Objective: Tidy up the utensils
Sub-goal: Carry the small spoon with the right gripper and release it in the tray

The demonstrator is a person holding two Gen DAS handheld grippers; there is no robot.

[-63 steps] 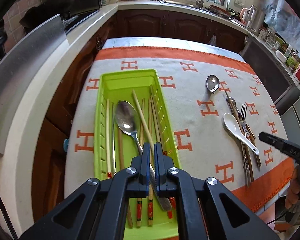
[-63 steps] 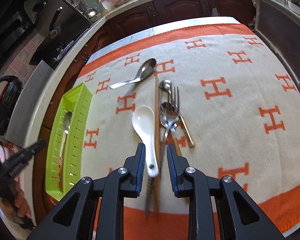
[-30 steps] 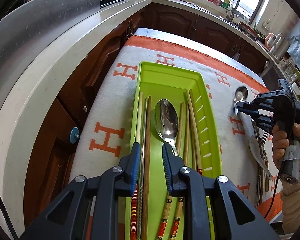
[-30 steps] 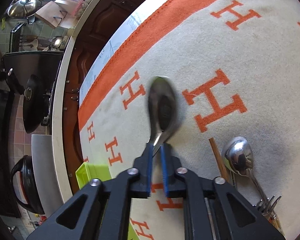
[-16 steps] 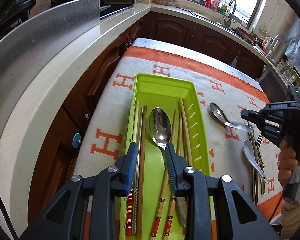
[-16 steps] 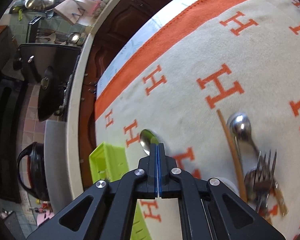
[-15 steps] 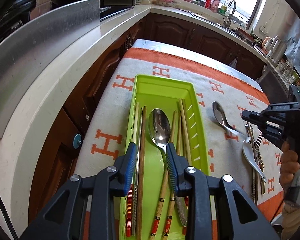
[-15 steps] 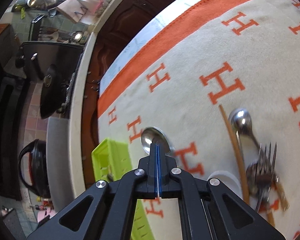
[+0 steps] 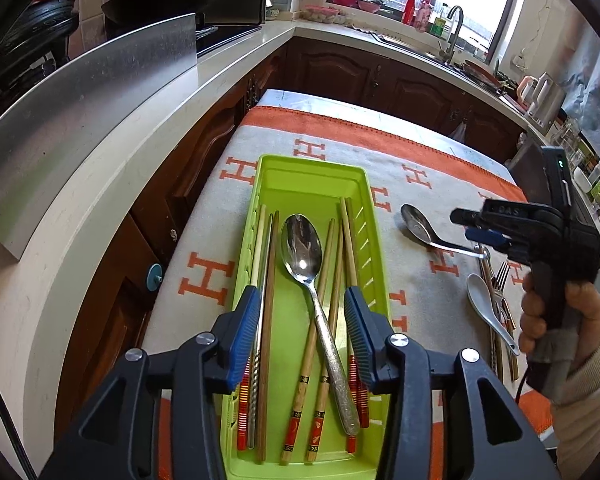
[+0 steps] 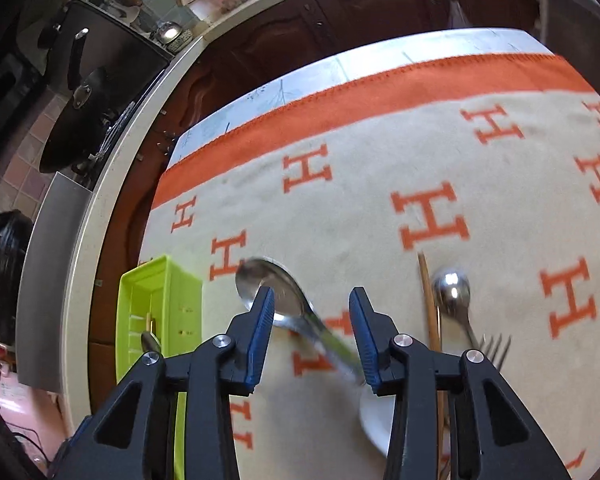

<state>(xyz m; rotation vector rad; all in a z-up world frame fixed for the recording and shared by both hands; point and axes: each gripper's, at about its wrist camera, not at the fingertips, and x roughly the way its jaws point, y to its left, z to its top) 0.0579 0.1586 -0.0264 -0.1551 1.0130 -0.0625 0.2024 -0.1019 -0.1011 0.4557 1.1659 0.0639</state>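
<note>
My left gripper point(image 9: 304, 336) hangs over the green tray point(image 9: 374, 240), its jaws spreading with nothing clamped; the pads stand clear on either side of what lies below. In the tray a large metal spoon point(image 9: 306, 256) lies bowl-away, its patterned handle slanting across several wooden chopsticks point(image 9: 332, 280) with red-banded ends.

My right gripper point(image 10: 312, 332) is letting go too, jaws widening. A smaller steel spoon point(image 10: 276, 292) lies on the cream cloth point(image 10: 380, 152) with orange H marks, just beside the tray, on the cloth and not in it. It sits between my right pads without either one pressing on it, and its handle is smeared by blur, so I cannot tell whether it has settled flat.

Further right lie a white ceramic spoon point(image 9: 480, 300), a fork point(image 9: 502, 276), another metal spoon point(image 10: 452, 292) and a chopstick point(image 10: 428, 300); they overlap, and my own fingers point(image 10: 368, 344) cut off their lower ends. My hand point(image 9: 556, 316) grips the right handle.
</note>
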